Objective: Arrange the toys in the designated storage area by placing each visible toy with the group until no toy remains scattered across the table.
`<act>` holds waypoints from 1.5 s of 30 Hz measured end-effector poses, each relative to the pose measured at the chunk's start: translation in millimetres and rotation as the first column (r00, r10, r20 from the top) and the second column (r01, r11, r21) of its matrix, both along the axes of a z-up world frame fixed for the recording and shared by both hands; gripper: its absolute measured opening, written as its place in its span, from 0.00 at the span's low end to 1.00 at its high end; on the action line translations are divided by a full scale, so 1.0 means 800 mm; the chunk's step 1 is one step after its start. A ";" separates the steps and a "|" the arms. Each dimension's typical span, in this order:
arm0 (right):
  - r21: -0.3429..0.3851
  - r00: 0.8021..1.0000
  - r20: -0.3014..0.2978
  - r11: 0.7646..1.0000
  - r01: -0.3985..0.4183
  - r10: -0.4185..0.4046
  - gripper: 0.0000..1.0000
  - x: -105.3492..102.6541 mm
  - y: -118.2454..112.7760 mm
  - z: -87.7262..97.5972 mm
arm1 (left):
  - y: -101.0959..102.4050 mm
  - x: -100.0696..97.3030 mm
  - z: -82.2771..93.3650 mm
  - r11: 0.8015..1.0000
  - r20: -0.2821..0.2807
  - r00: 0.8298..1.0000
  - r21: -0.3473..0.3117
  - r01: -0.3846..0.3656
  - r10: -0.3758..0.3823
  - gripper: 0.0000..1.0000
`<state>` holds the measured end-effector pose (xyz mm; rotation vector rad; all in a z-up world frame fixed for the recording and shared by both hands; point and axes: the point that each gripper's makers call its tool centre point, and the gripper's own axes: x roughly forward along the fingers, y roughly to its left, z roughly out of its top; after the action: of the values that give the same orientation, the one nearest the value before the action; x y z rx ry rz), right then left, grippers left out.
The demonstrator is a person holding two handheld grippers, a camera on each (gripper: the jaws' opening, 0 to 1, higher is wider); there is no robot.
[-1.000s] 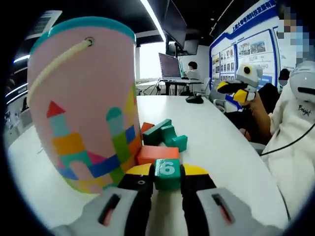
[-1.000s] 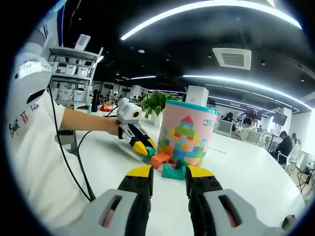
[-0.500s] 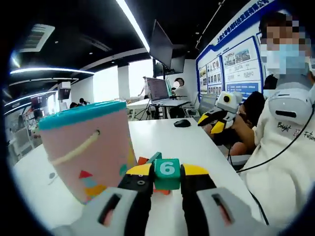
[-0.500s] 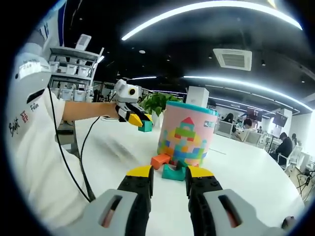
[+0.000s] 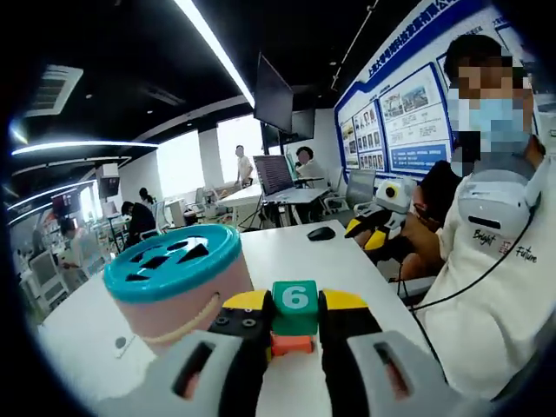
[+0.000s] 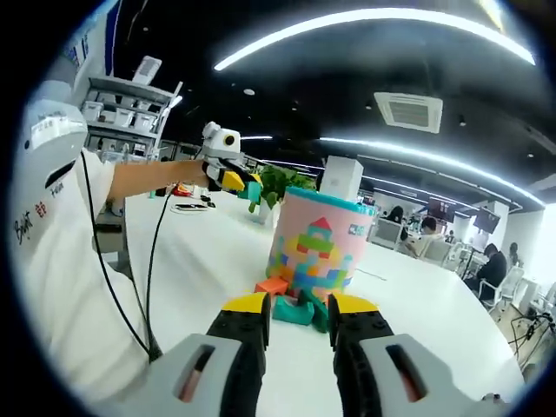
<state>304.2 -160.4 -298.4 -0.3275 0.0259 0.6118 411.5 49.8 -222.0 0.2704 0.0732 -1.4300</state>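
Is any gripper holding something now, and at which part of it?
The left gripper holds a green block marked 6 by its two opposite sides. The right gripper is open and holds nothing.

Green block point(image 5: 294, 306): white "6" on the face toward the camera; held between the left tongs point(image 5: 294, 304).
White shirt point(image 5: 495, 261), left gripper view: dark script "Bright" and "Future" on the chest.
White shirt, right gripper view point(image 6: 39, 217): "Bright" in black, slanted; red characters beside it, too small to read.
Blue wall boards point(image 5: 408, 113): rows of print and pictures, not legible.
Pink bucket point(image 6: 313, 252): small teal label near the rim, not legible.
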 end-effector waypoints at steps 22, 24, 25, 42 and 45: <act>0.009 1.000 -0.001 1.000 -0.021 0.021 0.26 -0.004 0.001 -0.002 | -0.017 0.050 0.128 0.989 0.000 0.998 -0.137 0.055 -0.055 0.22; 0.007 1.000 -0.003 1.000 -0.023 0.023 0.26 -0.005 0.002 -0.003 | -0.026 0.071 0.122 0.992 -0.014 1.000 -0.122 0.023 -0.025 0.22; 0.003 1.000 -0.005 1.000 -0.029 0.029 0.26 -0.006 0.003 -0.004 | -0.030 0.076 0.120 0.993 -0.016 1.000 -0.118 0.022 -0.024 0.22; 0.014 0.999 -0.016 0.999 -0.031 0.031 0.26 -0.001 -0.003 -0.008 | -0.073 0.147 0.078 0.999 -0.035 0.999 0.030 0.030 -0.029 0.22; 0.017 0.999 -0.025 1.000 -0.021 0.021 0.26 0.001 -0.007 -0.012 | -0.079 0.160 0.070 0.998 -0.052 0.998 0.045 0.045 -0.043 0.22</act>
<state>305.3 -166.3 -307.8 -0.3036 0.0418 0.6365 539.7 -13.5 -166.0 0.2750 0.1432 -1.4805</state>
